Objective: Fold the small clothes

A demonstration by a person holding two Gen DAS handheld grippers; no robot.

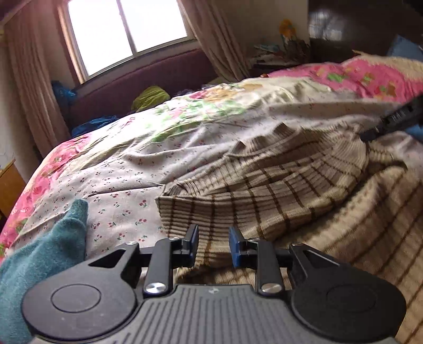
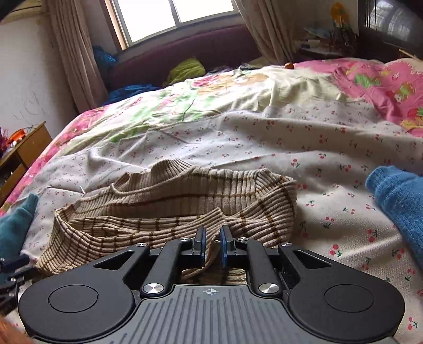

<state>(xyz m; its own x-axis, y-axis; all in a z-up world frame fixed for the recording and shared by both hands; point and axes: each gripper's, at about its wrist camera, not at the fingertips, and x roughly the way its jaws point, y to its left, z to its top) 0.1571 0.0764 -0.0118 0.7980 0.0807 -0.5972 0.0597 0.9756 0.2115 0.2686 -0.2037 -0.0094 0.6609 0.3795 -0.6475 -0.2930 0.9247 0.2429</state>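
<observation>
While the teal knit piece (image 1: pixel 39 254) bulges in at the far left, fuzzy and thick, the left gripper (image 1: pixel 213 244) hangs over the striped sweater (image 1: pixel 264 185) with its blue-padded jaws a modest way apart and nothing pinched between them. The sweater is a ribbed knit, beige with thin brown lines crossing into a grid, and it lies bunched in soft folds in the middle of the bed, one squared corner jutting toward the left. Over on the right, the right gripper (image 2: pixel 213 244) has its jaws nearly together with a fold of that same ribbed cloth running up between the pads; it looks pinched, though a sliver of gap shows. Beyond it the collar ridge rises in a wavy hump. Further right lies a blue knit piece (image 2: pixel 396 201), coarse and woolly, well apart from the sweater.

Underneath, the bedsheet (image 2: pixel 330 148) is thin, creased cotton, white with tiny red cherries, giving way to a floral quilt (image 2: pixel 211 95) in pink, green and cream. A dark purple padded headboard (image 2: pixel 201 45) curves behind, under a bright window (image 2: pixel 171 16) framed by beige curtains (image 2: pixel 76 53). A wooden side table (image 2: pixel 29 148) stands at the left edge.
</observation>
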